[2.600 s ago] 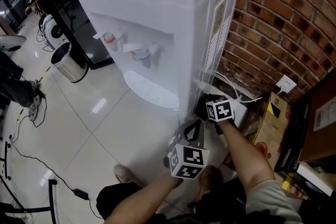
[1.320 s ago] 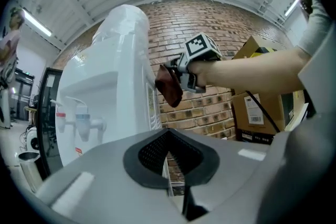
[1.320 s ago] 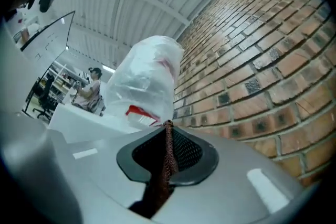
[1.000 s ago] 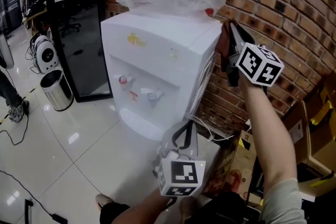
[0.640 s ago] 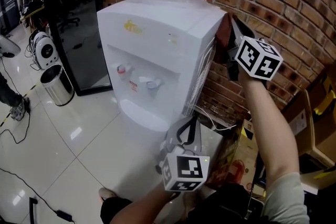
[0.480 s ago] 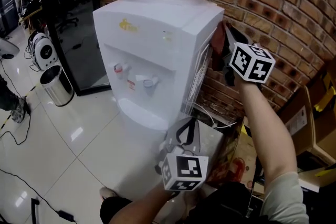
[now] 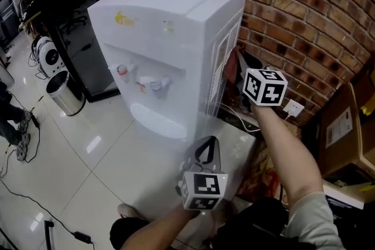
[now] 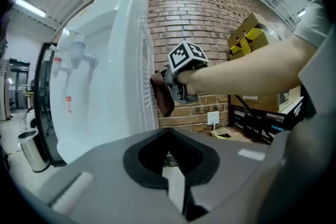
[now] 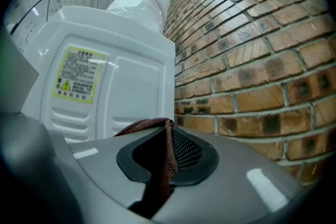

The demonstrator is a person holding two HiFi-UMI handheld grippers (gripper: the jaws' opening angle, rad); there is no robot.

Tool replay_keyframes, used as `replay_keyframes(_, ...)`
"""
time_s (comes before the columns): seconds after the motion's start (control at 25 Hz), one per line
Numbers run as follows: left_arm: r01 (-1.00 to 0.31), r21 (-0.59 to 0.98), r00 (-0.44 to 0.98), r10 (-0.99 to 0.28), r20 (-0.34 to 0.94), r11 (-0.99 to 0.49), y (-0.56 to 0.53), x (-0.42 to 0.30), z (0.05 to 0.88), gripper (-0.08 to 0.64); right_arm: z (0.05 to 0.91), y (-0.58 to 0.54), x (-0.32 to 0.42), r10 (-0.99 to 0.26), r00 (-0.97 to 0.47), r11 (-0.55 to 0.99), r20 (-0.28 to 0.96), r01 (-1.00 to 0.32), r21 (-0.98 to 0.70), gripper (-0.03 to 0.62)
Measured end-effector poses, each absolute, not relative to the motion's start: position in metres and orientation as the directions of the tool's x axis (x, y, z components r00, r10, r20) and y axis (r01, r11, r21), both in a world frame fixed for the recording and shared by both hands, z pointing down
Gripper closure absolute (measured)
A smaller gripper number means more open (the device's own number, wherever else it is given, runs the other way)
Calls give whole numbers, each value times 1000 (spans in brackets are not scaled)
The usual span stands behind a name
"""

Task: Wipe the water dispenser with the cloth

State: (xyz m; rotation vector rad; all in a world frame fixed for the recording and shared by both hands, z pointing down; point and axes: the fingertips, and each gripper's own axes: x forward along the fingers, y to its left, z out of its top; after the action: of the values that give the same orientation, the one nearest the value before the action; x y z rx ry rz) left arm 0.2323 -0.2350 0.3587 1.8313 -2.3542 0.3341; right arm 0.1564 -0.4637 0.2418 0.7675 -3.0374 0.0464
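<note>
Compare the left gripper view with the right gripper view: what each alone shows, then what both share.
Left gripper view only: the taps, the bin, and the right gripper from outside, holding the cloth. Right gripper view only: the yellow warning label and the bagged bottle on top. Both: the white water dispenser, the brick wall and the cloth.

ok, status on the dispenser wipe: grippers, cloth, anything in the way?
Right gripper jaws shut on the brown cloth, at the vented side of the water dispenser. Left gripper shut, empty, low in front. Brick wall close beside; nothing blocking.
</note>
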Motion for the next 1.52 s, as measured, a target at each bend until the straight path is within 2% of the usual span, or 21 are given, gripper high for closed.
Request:
replay_keyframes(0.28,-974,-123,-222,-906,360,190,-231,240,412,560,340,-464,156,-457,-880,875,128,-470,-113,545)
replay_keyframes(0.68,-988,-141,-132,-841,525,66,-219,276,506,560,500,-455,154,-403,-828,857,390,-491,-157,543)
replay_keyframes(1.24,-992,-117,-114,-809,576,56,-219,274,533,560,653,-442,163,-294,-709,856,641,-494,-154,543)
replay_keyframes(1.52,-991,-117,-116,-821,559,61,-222,275,526,560,679,-441,195,-246,-615,867,750,-486,-114,541)
